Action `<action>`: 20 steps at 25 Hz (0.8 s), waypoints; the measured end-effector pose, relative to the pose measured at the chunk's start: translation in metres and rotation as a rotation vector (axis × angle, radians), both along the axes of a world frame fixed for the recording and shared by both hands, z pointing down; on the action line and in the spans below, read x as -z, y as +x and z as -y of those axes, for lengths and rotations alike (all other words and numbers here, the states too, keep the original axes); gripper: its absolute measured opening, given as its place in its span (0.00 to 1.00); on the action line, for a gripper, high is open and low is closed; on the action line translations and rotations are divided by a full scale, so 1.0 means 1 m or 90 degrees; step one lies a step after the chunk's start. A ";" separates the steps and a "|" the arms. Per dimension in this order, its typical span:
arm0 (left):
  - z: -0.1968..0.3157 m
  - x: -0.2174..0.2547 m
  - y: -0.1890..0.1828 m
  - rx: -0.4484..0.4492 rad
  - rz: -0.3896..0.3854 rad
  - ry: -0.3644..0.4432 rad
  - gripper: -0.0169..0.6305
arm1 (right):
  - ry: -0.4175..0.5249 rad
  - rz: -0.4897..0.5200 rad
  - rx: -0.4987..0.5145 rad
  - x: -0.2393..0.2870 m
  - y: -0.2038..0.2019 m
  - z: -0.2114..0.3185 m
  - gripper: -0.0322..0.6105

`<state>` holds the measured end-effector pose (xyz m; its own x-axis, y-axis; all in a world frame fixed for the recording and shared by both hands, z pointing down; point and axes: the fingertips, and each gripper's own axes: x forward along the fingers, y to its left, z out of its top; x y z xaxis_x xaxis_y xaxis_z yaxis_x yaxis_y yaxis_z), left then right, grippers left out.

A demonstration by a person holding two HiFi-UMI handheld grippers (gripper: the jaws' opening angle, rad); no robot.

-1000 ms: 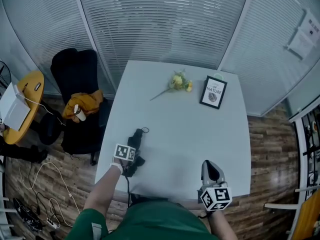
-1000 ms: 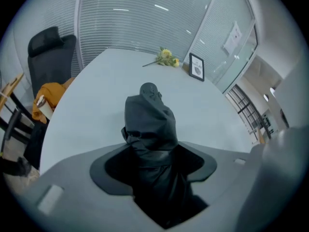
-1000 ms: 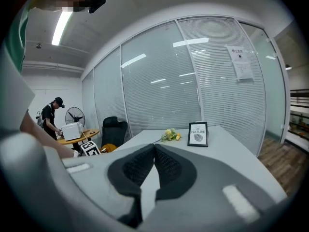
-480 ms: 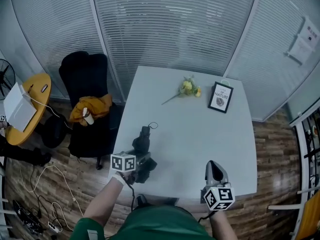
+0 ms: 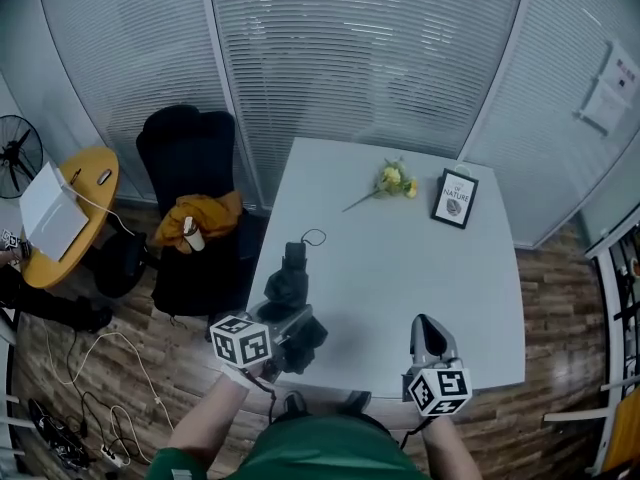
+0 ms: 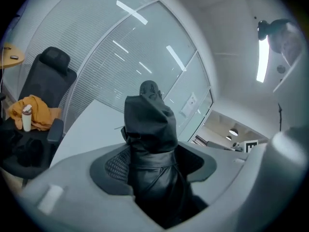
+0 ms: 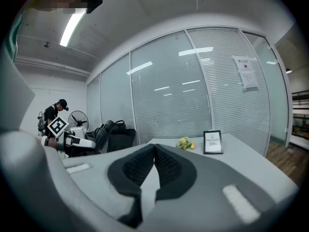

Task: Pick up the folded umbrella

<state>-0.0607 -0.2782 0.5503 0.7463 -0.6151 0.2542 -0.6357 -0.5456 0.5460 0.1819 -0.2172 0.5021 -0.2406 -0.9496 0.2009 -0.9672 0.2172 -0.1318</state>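
Over the white rectangular table's (image 5: 400, 268) left edge, near the front corner, is the folded black fabric umbrella (image 6: 149, 124), creased and strapped. The left gripper's (image 6: 152, 164) jaws clamp it, hiding its near end; the right gripper's (image 7: 154, 166) jaws touch, empty.

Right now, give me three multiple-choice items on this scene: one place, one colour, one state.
1. Where on the table is the frame?
A. far side, right of the flowers
B. near left corner
C. dead centre

2. The flowers are:
A. red
B. yellow
C. blue

3. The left gripper is:
A. open, empty
B. shut on the umbrella
C. shut, empty

Answers:
1 A: the head view shows the frame at the far right, just past the flowers.
2 B: the blooms are yellow.
3 B: the left gripper view shows its jaws clamped on the black umbrella.
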 end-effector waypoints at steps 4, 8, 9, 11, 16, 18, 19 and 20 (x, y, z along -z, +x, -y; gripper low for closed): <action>-0.015 0.038 -0.011 0.004 -0.054 0.037 0.47 | 0.008 0.000 0.016 0.006 -0.018 -0.002 0.05; -0.029 0.069 -0.018 0.022 -0.115 0.066 0.47 | 0.019 -0.005 0.028 0.015 -0.026 -0.002 0.05; -0.032 0.075 -0.020 0.027 -0.124 0.073 0.47 | 0.022 -0.006 0.031 0.018 -0.027 -0.002 0.05; -0.037 0.084 -0.024 0.035 -0.135 0.086 0.47 | 0.030 -0.007 0.039 0.025 -0.030 -0.001 0.05; -0.044 0.101 -0.038 0.063 -0.134 0.114 0.47 | 0.052 -0.011 0.061 0.043 -0.037 0.002 0.05; -0.044 0.104 -0.043 0.075 -0.144 0.112 0.47 | 0.058 -0.012 0.066 0.048 -0.039 0.003 0.05; -0.044 0.105 -0.045 0.080 -0.149 0.110 0.47 | 0.061 -0.012 0.069 0.050 -0.040 0.004 0.05; -0.044 0.104 -0.046 0.084 -0.153 0.107 0.47 | 0.063 -0.011 0.071 0.052 -0.041 0.005 0.05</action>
<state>-0.1066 -0.2346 0.4459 0.6839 -0.7288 -0.0341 -0.5701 -0.5631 0.5983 0.1408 -0.2221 0.4499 -0.3426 -0.9328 0.1120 -0.9384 0.3341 -0.0881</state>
